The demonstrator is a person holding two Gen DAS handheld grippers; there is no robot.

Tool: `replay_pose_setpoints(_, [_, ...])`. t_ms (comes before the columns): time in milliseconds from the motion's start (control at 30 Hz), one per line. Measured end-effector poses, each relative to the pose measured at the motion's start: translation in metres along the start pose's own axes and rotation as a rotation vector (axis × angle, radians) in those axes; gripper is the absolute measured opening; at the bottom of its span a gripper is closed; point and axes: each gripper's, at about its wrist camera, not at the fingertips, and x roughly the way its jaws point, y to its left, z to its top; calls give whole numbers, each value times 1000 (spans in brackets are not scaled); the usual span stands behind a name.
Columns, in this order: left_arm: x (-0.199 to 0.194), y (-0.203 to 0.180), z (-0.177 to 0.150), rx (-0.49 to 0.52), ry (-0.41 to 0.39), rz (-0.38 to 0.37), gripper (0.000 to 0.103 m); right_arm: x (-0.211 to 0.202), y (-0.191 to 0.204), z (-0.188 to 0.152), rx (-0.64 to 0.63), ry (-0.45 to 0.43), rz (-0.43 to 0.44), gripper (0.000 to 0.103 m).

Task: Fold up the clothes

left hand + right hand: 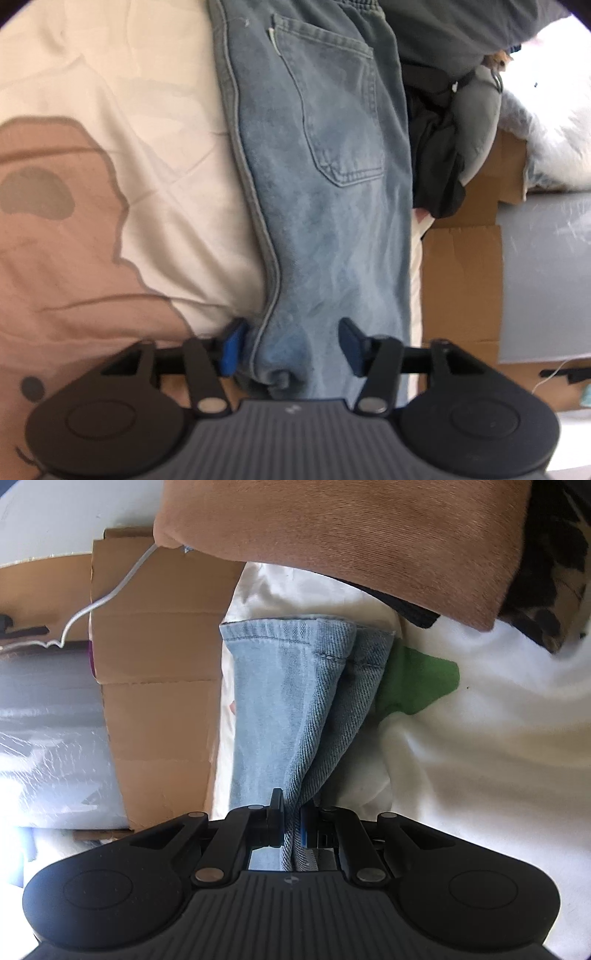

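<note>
Light blue jeans (325, 184) lie lengthwise on a cream bed cover (129, 110), back pocket (332, 110) facing up. In the left wrist view my left gripper (291, 347) has its blue pads (232, 347) pressed against a bunched fold of the denim, with wrinkled cloth gathered between them. In the right wrist view my right gripper (291, 823) is shut on a pinched ridge of the jeans leg (280, 686). The leg runs away from it to the stitched hem (273, 627), which rests on the white cover (480, 738).
Dark and grey clothes (436, 155) are piled at the jeans' right side. Cardboard boxes (461, 280) (159, 664) stand beside the bed edge, with a white cable (110, 594) and a plastic-wrapped bundle (48, 738). A brown pillow (351, 528) lies beyond the hem.
</note>
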Motion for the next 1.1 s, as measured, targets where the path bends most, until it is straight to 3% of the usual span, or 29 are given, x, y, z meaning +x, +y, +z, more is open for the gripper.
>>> replay_pose_setpoints(100, [-9,1,-1,-45,-22,-116,25,0,0,0,12,0,22,6])
replay_pose_setpoints(200, [-7,2,-1,-31,-9,-74,26,2,0,0,8,2,16,6])
replay_pose_setpoints(367, [4,6,-1,-70,-30,-31,52,5,-3,0,9,-5,1,9])
replay_pose_setpoints(600, [19,-1,-12,-104,-71,-41,56,15,-10,1,19,-31,-29,12])
replay_pose_setpoints(700, [20,-1,-13,-124,-94,-31,46,22,-15,-3,62,-53,-33,12])
replay_pose_setpoints(767, [19,-3,-13,-109,-97,-2,27,25,-17,-5,76,-69,-37,11])
replay_pose_setpoints(1100, [7,-33,-23,-84,-194,88,21,5,-1,-20,124,-166,-53,6])
